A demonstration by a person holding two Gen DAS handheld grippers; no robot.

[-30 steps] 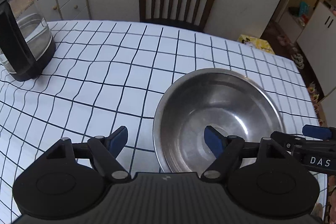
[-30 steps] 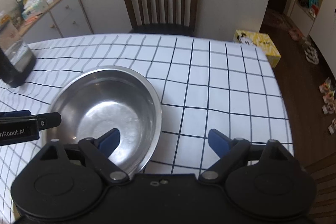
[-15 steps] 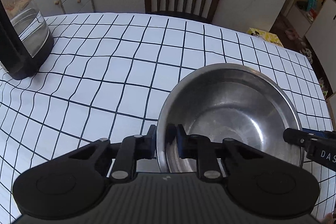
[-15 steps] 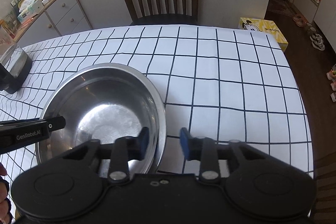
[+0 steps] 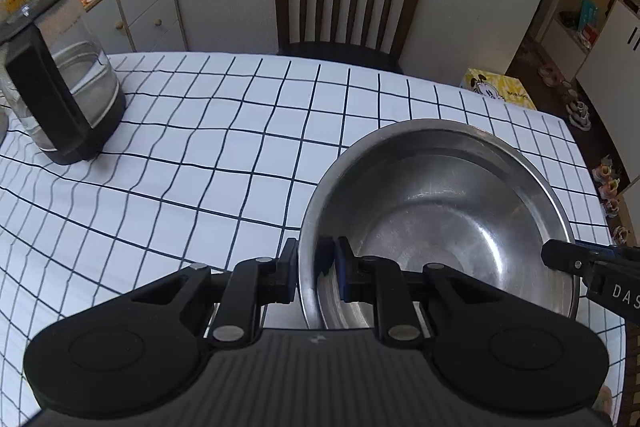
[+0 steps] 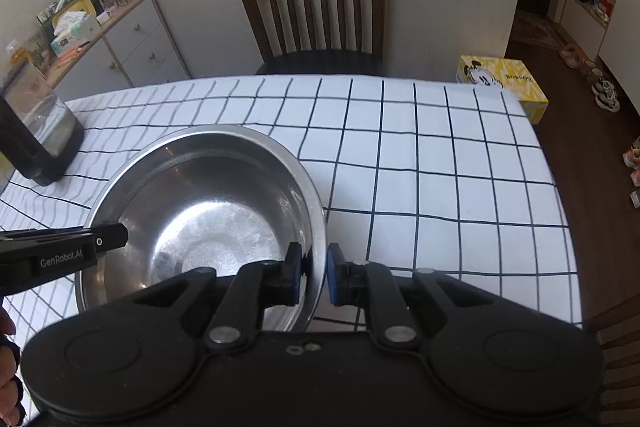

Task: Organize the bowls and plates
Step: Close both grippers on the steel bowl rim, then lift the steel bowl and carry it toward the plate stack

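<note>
A large steel bowl is held over the checked tablecloth, empty inside. My left gripper is shut on the bowl's left rim, one pad outside and one inside. My right gripper is shut on the bowl's right rim the same way. The right gripper also shows at the right edge of the left wrist view, and the left gripper shows at the left of the right wrist view. No plates are in view.
A glass kettle with a black handle stands at the table's far left. A wooden chair is behind the far edge. A drawer cabinet with clutter stands by the wall. A yellow box lies on the floor at right.
Both grippers went from wide open to shut on opposite sides of the bowl's rim. The bowl now looks larger and higher in both views.
</note>
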